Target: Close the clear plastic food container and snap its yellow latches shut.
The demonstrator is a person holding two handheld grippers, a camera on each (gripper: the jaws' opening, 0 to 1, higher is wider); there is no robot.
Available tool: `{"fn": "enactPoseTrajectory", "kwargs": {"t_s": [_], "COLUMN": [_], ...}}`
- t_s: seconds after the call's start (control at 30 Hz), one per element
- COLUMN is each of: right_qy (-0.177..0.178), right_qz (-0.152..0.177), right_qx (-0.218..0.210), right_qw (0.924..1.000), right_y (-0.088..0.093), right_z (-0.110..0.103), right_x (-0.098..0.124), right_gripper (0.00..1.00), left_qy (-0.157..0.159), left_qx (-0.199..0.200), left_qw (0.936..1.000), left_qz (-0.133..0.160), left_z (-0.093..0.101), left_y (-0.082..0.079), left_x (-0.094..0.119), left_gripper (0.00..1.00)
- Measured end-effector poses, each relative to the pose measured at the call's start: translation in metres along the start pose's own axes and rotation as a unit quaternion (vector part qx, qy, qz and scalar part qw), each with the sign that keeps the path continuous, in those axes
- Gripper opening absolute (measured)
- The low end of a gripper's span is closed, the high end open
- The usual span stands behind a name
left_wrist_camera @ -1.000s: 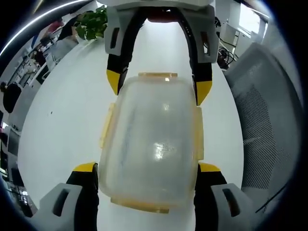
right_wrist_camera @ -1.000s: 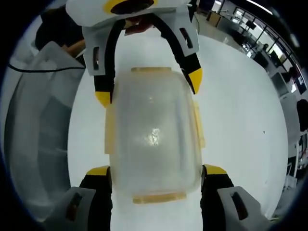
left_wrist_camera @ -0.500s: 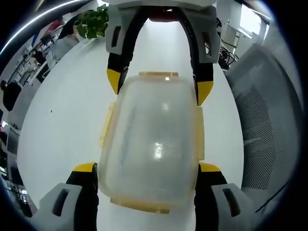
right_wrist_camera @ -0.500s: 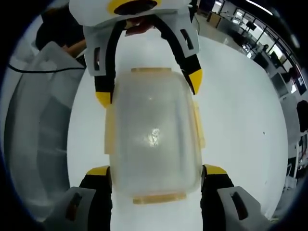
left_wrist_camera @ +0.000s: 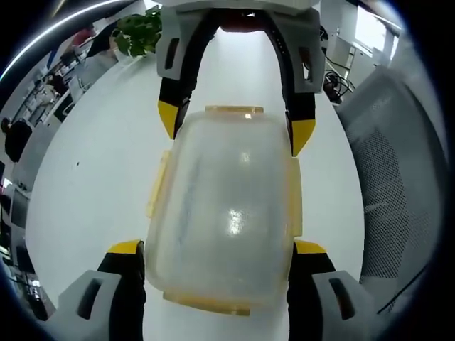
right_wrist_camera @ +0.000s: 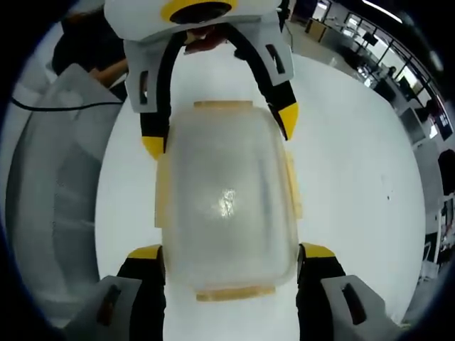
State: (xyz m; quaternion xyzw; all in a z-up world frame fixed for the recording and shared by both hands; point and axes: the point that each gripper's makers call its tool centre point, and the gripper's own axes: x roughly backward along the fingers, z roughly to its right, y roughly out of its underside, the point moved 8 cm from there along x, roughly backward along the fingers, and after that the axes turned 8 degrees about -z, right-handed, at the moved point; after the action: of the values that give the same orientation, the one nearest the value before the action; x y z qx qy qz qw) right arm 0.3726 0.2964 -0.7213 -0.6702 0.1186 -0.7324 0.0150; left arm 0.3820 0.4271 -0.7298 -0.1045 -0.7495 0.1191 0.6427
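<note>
2 grippers — left (left_wrist_camera: pixel 220 249), right (right_wrist_camera: pixel 226 252) — jaws spread wide, flanking container (left_wrist_camera: pixel 224 213)

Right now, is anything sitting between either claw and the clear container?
Nothing visible does. The clear container lies on the white table with the left claw straddling one end and the right claw straddling the other, jaws spread beside its walls. Contact with the walls cannot be told. The yellow latches are unobstructed.
</note>
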Motion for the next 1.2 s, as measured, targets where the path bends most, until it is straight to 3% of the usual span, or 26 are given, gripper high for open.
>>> {"fn": "enactPoseTrajectory", "kwargs": {"t_s": [1.2], "right_qy": [0.005], "right_qz": [0.005], "right_qx": [-0.004], "right_qw": [1.0], "right_y": [0.0], "right_z": [0.043], "right_x": [-0.004], "right_gripper": [0.76], "left_qy": [-0.001], "left_qx": [-0.004], "left_qw": [1.0], "left_qz": [0.002], "left_z": [-0.044], "left_y": [-0.005], "left_x": [-0.009], "left_gripper": [0.83]}}
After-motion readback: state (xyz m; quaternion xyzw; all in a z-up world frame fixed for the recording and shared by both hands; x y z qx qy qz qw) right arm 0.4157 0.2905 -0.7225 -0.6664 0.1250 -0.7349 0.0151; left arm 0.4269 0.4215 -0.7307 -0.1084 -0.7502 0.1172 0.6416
